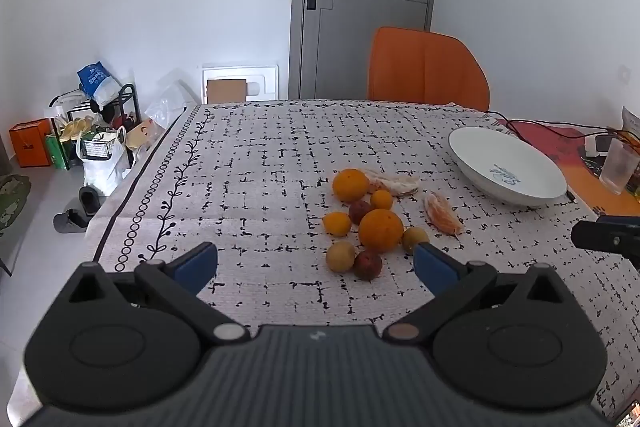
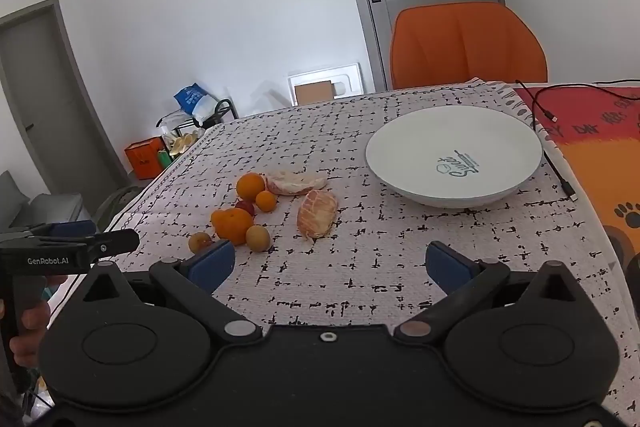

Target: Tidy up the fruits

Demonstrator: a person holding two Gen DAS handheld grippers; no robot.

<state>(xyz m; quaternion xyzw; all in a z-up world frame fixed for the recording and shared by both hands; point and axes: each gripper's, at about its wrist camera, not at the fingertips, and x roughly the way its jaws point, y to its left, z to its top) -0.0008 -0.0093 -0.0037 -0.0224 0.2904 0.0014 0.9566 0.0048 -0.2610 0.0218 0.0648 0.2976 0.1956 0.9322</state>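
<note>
A cluster of fruit lies on the patterned tablecloth: a large orange (image 1: 380,229) (image 2: 234,224), another orange (image 1: 350,185) (image 2: 250,185), small yellow and dark red fruits, a peeled orange (image 1: 442,213) (image 2: 317,213) and a piece of peel (image 1: 394,181) (image 2: 295,182). A white bowl (image 1: 506,165) (image 2: 454,155) stands empty to the right. My left gripper (image 1: 316,265) is open and empty, just short of the cluster. My right gripper (image 2: 330,263) is open and empty, near the peeled orange. Each gripper shows at the other view's edge.
An orange chair (image 1: 428,69) (image 2: 468,43) stands at the table's far side. A black cable (image 2: 556,163) runs beside the bowl over an orange-red mat (image 2: 600,131). A clear cup (image 1: 618,165) stands at the far right. Clutter sits on the floor to the left (image 1: 92,131).
</note>
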